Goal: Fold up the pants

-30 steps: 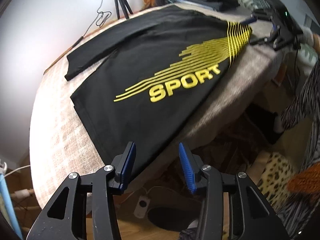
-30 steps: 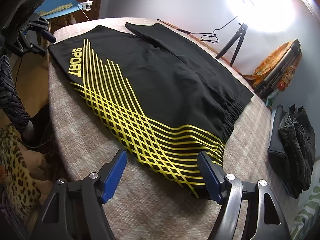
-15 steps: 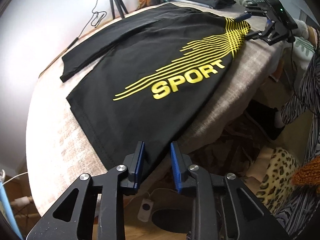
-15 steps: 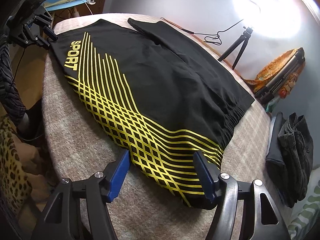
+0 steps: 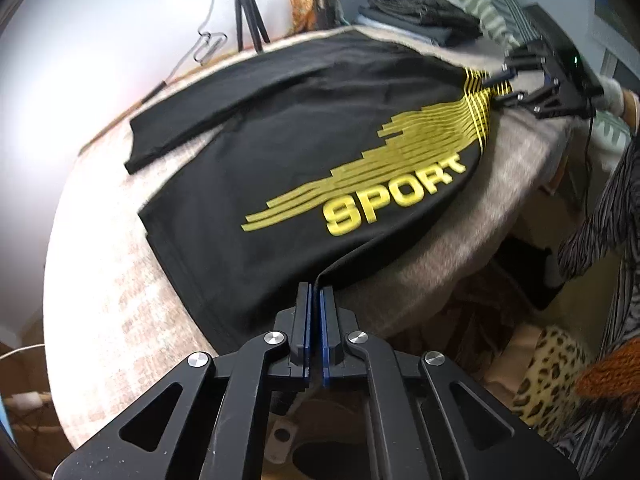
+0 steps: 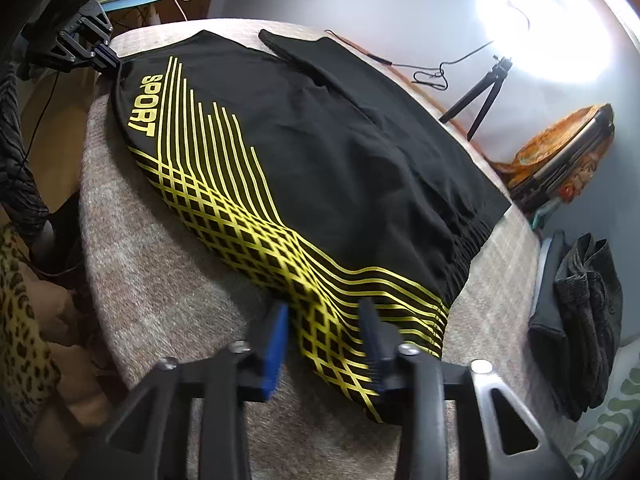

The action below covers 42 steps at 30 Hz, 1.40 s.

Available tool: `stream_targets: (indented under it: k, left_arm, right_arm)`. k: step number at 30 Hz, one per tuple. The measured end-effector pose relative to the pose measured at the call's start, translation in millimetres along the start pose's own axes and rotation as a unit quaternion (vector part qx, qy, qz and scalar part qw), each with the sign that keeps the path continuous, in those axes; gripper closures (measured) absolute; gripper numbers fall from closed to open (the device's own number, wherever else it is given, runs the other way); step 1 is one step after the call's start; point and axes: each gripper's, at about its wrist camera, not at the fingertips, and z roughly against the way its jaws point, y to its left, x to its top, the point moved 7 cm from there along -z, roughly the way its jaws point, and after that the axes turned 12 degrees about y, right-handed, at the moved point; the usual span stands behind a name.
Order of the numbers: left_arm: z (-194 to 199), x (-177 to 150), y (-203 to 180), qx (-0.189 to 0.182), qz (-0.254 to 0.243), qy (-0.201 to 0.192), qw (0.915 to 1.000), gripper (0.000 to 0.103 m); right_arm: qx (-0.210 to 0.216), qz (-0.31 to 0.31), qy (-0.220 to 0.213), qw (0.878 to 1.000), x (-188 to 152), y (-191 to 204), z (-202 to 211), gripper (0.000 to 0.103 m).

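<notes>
Pants: black pants [image 5: 304, 152] with yellow stripes and the word SPORT lie spread flat across a table covered in a beige blanket [image 5: 472, 216]; the printed leg runs along the near edge, the plain leg lies beyond it, angled away
Hem end: the printed leg's hem sits at the table edge, and a small peak of black cloth rises from it into the left gripper
Left gripper: left gripper [image 5: 314, 294] has its blue-padded fingers pressed together on the hem corner of the pants, the cloth pinched between them
Left gripper, other view: from the right wrist camera it shows at the far corner [image 6: 107, 56], its tips touching the cloth beside the SPORT lettering
Waist end: the gathered waistband [image 6: 472, 236] lies at the opposite end, with the yellow lattice print running into the near corner
Right gripper: right gripper [image 6: 325, 320] has its fingers spread apart, one on each side of the lattice-printed edge near the waistband; the pads are not pressed on the cloth
Right gripper, other view: seen from the left wrist camera it sits at the far striped end [image 5: 504, 84], blurred
Behind the table: tripod [image 6: 480, 96] under a bright ring light [image 6: 548, 20]
Beside the waist end: pile of dark folded clothes [image 6: 580, 320], apart from the pants
</notes>
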Motion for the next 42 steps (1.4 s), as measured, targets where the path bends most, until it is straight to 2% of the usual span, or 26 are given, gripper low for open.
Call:
stream_targets:
  k: [2, 5, 9, 15, 19, 26, 30, 32, 35, 37, 39, 42]
  left_arm:
    - [6, 3, 2, -0.001, 0.007, -0.014, 0.9999, 0.101]
    - [14, 13, 11, -0.005, 0.030, -0.033, 0.9990, 0.101]
    - [25, 31, 26, 0.016, 0.043, -0.064, 0.9969, 0.101]
    - [43, 71, 60, 0.042, 0.066, -0.116, 0.9901, 0.102]
    - [45, 95, 86, 0.057, 0.080, -0.135, 0.9860, 0.102]
    - [35, 125, 126, 0.074, 0.106, -0.147, 0.9806, 0.102]
    - [16, 135, 144, 0.073, 0.119, -0.132, 0.9813, 0.103]
    - [11, 140, 149, 0.059, 0.119, -0.130, 0.9826, 0.103]
    - [-3, 141, 164, 0.012, 0.140, -0.112, 0.9837, 0.102]
    - [-12, 138, 171, -0.027, 0.151, -0.103, 0.9828, 0.092]
    - [-26, 133, 176, -0.050, 0.160, -0.081, 0.9824, 0.056]
    - [-46, 129, 183, -0.047, 0.173, -0.062, 0.9819, 0.054]
  right_arm:
    - [-0.005, -0.001, 0.001, 1.000, 3, -1, 1, 0.086]
    - [-0.010, -0.016, -0.011, 1.000, 9, -7, 8, 0.090]
    - [-0.019, -0.044, -0.036, 0.998, 21, -20, 23, 0.097]
    - [-0.046, -0.071, -0.054, 0.995, 49, -45, 39, 0.100]
    - [-0.061, -0.088, -0.063, 0.992, 69, -70, 44, 0.101]
    - [-0.083, -0.098, -0.056, 0.990, 102, -114, 33, 0.103]
    - [-0.068, -0.103, -0.048, 0.991, 117, -130, 15, 0.103]
    - [-0.069, -0.104, -0.041, 0.991, 124, -139, 5, 0.103]
    - [-0.051, -0.108, -0.036, 0.992, 131, -146, -6, 0.103]
    - [-0.036, -0.114, -0.034, 0.992, 132, -150, -13, 0.103]
    - [-0.026, -0.120, -0.033, 0.992, 128, -151, -21, 0.103]
    - [-0.003, -0.137, -0.033, 0.990, 123, -152, -32, 0.103]
